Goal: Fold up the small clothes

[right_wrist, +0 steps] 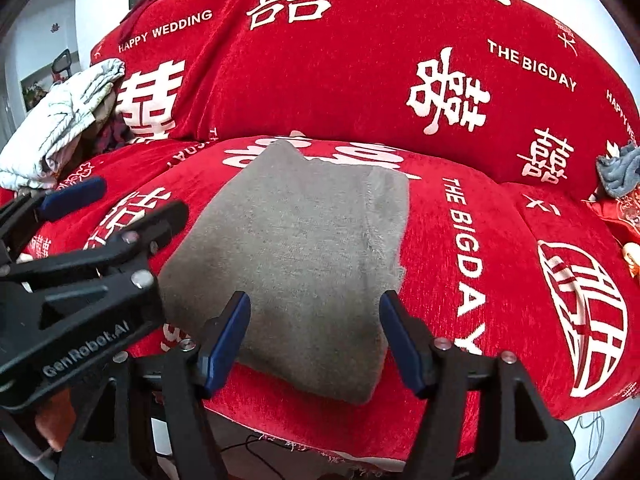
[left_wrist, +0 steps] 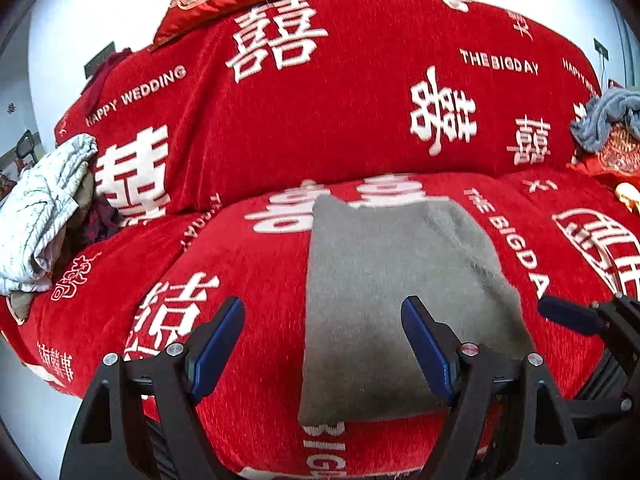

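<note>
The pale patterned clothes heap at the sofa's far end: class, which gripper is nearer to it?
Left. The left gripper hangs over the grey folded cloth's edge on the heap's side; the right gripper sits beyond it, farther from the heap.

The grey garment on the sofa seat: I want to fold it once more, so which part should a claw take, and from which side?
Probably the near right corner of the grey garment. It lies flat on the red cover, so only edges offer a pinch. That corner sits just before the open right claw; come in low from the seat's front edge, sliding one finger under.
</note>
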